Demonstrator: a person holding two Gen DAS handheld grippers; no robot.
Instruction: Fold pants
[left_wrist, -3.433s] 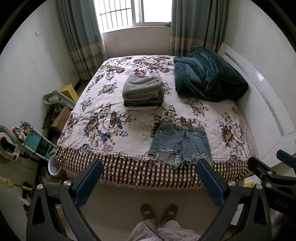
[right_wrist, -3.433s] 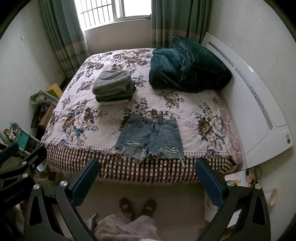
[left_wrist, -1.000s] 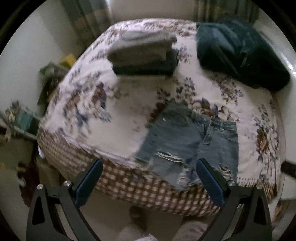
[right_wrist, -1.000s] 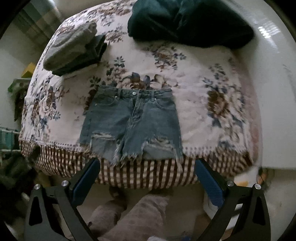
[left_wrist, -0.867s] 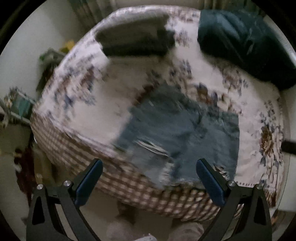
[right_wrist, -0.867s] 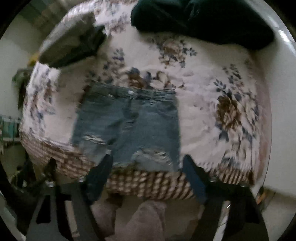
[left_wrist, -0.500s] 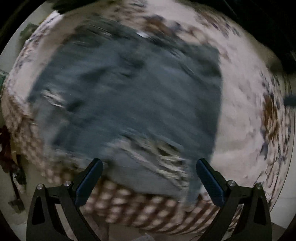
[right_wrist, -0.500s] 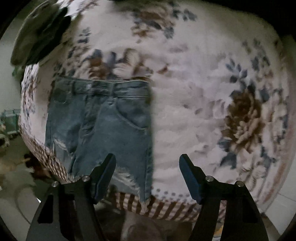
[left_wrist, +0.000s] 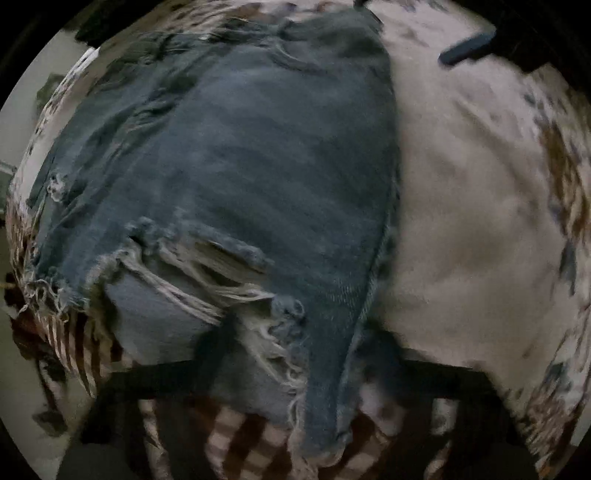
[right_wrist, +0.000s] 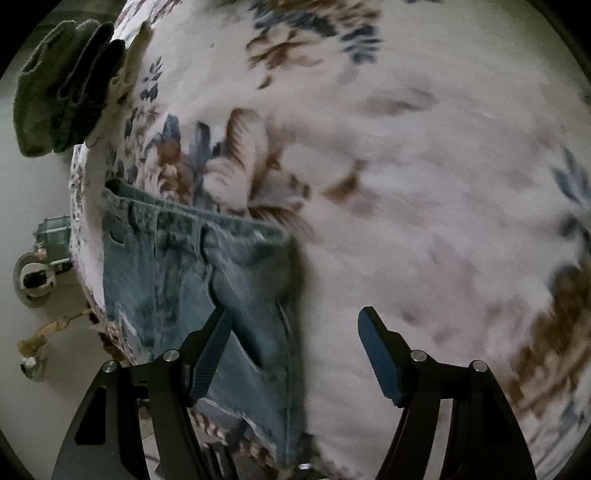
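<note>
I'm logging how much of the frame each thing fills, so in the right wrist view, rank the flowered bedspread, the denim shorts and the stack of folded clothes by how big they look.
Largest to smallest, as they look:
1. flowered bedspread, filling most of the frame
2. denim shorts
3. stack of folded clothes, smallest, though it lies farther from the camera, so its true size is unsure.

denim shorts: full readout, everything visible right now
The denim shorts are faded blue, lying flat and unfolded on the floral bedspread at the bed's near edge. Waistband with belt loops and a front pocket show in the right wrist view. Hems are frayed, with ripped white threads, and hang slightly over the checked border. The right gripper, open, straddles the shorts' right side edge; contact cannot be told.
</note>
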